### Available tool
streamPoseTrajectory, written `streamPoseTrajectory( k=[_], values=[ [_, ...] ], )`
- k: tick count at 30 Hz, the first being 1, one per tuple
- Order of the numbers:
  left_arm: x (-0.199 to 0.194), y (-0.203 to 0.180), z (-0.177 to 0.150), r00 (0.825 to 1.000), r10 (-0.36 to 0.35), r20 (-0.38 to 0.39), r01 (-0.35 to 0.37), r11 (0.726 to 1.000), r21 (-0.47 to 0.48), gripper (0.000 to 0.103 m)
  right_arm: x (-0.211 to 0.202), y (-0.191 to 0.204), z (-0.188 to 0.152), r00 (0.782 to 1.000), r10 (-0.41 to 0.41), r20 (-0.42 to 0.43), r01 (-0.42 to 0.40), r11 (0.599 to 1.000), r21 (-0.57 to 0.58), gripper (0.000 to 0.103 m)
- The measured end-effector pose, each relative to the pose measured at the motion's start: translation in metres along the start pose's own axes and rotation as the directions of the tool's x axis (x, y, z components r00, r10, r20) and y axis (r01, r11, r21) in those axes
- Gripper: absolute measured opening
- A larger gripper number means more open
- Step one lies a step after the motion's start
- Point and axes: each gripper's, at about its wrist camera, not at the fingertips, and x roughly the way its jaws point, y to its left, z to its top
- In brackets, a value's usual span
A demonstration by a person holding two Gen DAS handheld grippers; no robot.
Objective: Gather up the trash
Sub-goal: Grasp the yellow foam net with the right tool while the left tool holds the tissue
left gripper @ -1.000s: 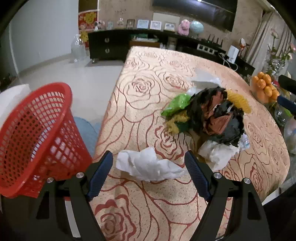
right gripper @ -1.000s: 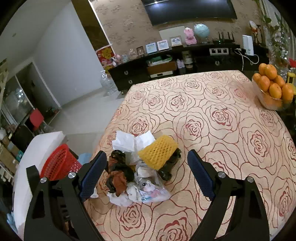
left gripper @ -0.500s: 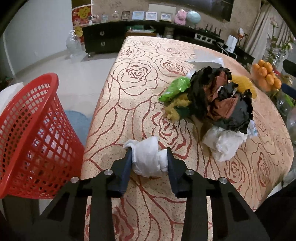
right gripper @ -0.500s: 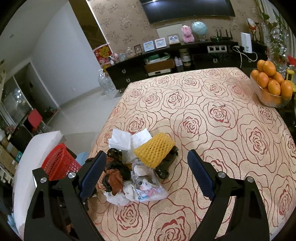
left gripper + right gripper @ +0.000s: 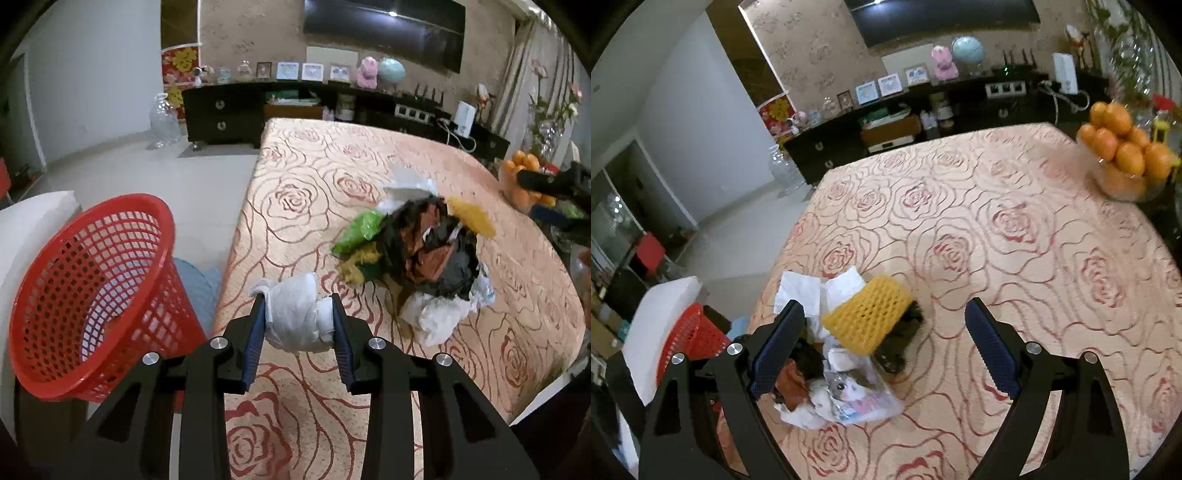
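Jaws closed since on white wad (image 5: 297, 319), lifted

trash pile (image 5: 424, 254) on rose-patterned table (image 5: 314, 177)

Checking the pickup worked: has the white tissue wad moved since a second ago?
Yes. The white tissue wad, then loose on the rose tablecloth, is now pinched in the left gripper, lifted off it, nearer the red basket.

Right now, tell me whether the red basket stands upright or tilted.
Tilted. In the left wrist view the red basket leans with its open mouth angled toward the table, off the table's edge.
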Motion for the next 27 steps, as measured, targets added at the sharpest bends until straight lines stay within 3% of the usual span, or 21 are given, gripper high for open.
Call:
streamPoseTrajectory(
  k=[6, 13, 23, 27],
  values=[
    [-0.007, 0.004, 0.001, 1.0, -0.005, 0.012, 0.005, 1.0, -0.011, 0.032, 0.035, 0.007, 0.007, 0.998, 0.039, -0.043, -0.038, 0.999, 0.011, 0.086],
    [-0.012, 0.006, -0.001, 1.0, 0.005, 0.015, -0.005, 1.0, -0.006, 0.032, 0.073, 0.011, -0.001, 0.993, 0.016, -0.118, -0.016, 1.0, 0.005, 0.085],
    [-0.022, 0.016, 0.001, 0.999, 0.007, 0.037, -0.006, 1.0, -0.029, 0.032, 0.078, 0.009, -0.012, 0.987, -0.001, -0.158, -0.008, 0.998, -0.056, 0.043],
    [-0.024, 0.017, 0.003, 0.999, 0.012, 0.04, -0.011, 0.999, -0.032, 0.032, 0.071, 0.01, -0.014, 0.988, 0.01, -0.154, -0.02, 0.998, -0.06, 0.036]
  ],
)
